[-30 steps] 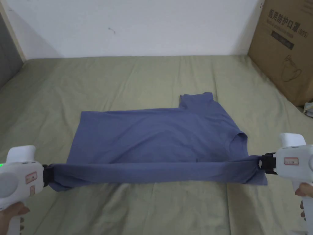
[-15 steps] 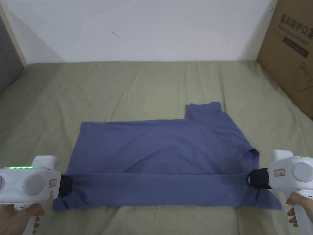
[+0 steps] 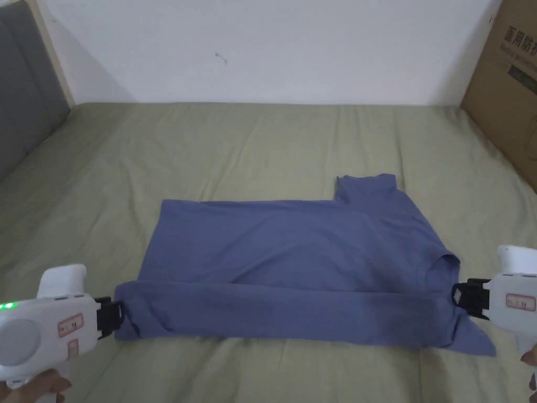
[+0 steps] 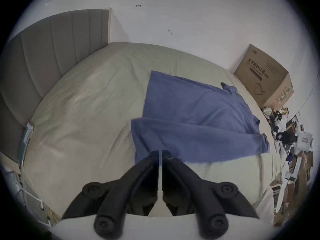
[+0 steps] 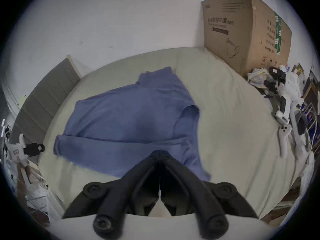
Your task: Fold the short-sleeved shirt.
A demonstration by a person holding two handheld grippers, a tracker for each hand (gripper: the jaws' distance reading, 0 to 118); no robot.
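blue shirt (image 3: 293, 252) flat on bed (image 3: 262, 141) (near edge folded over) — left gripper (image 3: 113, 318) & right gripper (image 3: 459, 299) jaws together, off the cloth.

Bed (image 3: 262, 136) open leftward; cardboard box (image 3: 506, 89) seemingly blocks right.

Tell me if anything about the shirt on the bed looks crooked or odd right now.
Mostly neat. On the blue shirt, the near edge is folded over into a band, but a corner of fabric pokes out past it near the right gripper. The far sleeve is not yet folded in.
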